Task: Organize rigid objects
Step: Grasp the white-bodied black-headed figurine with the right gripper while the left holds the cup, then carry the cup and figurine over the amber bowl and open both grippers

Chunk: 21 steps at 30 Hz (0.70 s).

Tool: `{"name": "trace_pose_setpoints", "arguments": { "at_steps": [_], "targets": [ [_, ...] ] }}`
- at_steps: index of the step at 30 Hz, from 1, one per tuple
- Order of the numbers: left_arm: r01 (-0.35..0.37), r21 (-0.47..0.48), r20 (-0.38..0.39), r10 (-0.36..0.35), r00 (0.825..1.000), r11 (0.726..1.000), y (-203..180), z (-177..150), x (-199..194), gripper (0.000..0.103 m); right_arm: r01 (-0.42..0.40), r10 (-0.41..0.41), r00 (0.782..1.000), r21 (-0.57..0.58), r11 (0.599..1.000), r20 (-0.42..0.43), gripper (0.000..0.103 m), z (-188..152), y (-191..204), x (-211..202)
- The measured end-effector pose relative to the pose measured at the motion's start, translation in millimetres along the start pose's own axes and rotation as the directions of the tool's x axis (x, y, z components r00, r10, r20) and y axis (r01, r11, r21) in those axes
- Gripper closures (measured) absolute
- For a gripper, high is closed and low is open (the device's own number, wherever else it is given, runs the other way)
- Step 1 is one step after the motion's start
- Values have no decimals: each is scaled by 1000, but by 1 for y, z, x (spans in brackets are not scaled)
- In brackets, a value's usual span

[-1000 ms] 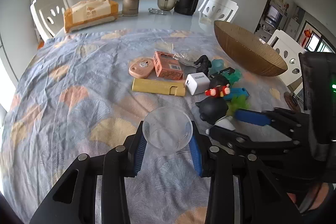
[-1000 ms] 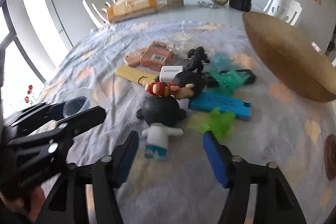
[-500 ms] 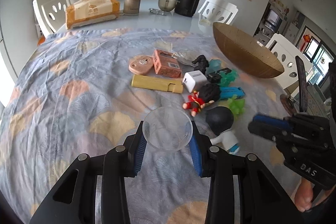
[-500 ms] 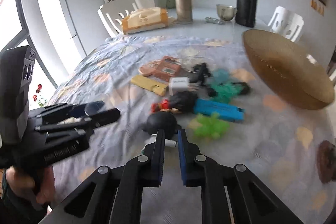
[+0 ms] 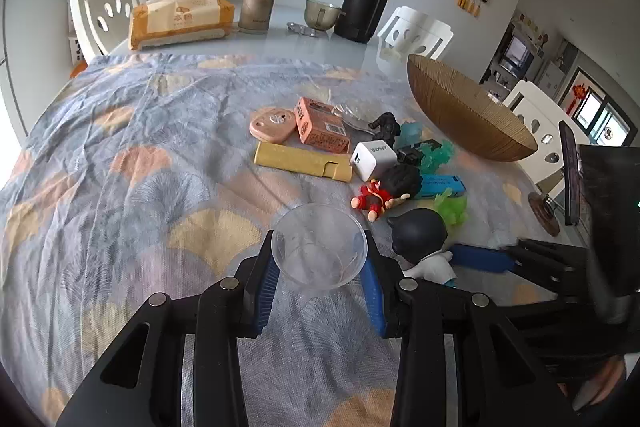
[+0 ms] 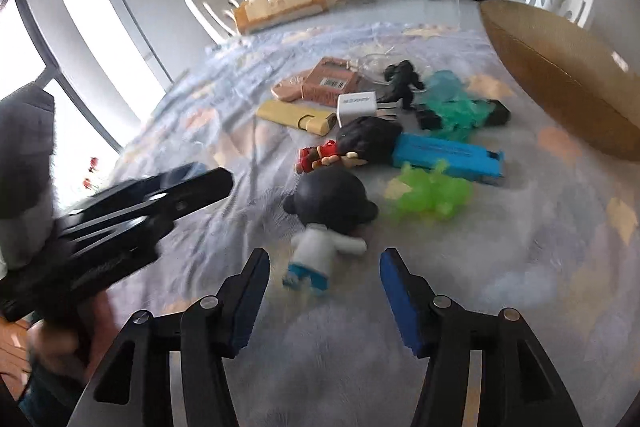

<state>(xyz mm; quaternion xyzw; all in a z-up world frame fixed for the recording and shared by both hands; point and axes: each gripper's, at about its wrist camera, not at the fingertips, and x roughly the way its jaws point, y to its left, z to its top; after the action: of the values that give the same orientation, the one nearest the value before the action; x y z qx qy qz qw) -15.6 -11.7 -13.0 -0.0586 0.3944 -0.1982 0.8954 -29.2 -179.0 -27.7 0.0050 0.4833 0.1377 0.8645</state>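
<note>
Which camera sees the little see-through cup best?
The left wrist view: the clear cup sits whole between the left gripper pads. The right wrist view shows only a blurry hint of it behind that gripper.

white charger (image 5: 374, 160), "ANKER" on side

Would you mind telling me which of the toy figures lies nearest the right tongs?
The black-headed figure in white shirt and blue shorts, lying just ahead of the opening right tongs. The red-clothed figure and small black figure lie farther back.

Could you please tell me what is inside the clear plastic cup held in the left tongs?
The clear cup looks empty; only the patterned tablecloth shows through its base.
</note>
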Motion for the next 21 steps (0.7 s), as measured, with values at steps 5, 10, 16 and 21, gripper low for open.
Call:
{"name": "trace_pose_setpoints", "arguments": {
  "at_steps": [5,10,16,21],
  "targets": [
    [6,-8,19,-5,1000,1000,2,0,-2,68,134,-132,990,-40,990,51,59,9,16,9],
    [-10,13,24,10,1000,1000,-3,0,-3,68,87,-84,992,-30,996,90,59,-1,11,-7],
    [9,74,23,-11,1000,997,-29,18,-10,68,107,-113,971,39,994,209,59,10,-20,-61],
    [110,169,71,-123,990,979,-84,86,-15,68,177,-223,935,184,967,277,59,40,-77,-109]
  ]
}}
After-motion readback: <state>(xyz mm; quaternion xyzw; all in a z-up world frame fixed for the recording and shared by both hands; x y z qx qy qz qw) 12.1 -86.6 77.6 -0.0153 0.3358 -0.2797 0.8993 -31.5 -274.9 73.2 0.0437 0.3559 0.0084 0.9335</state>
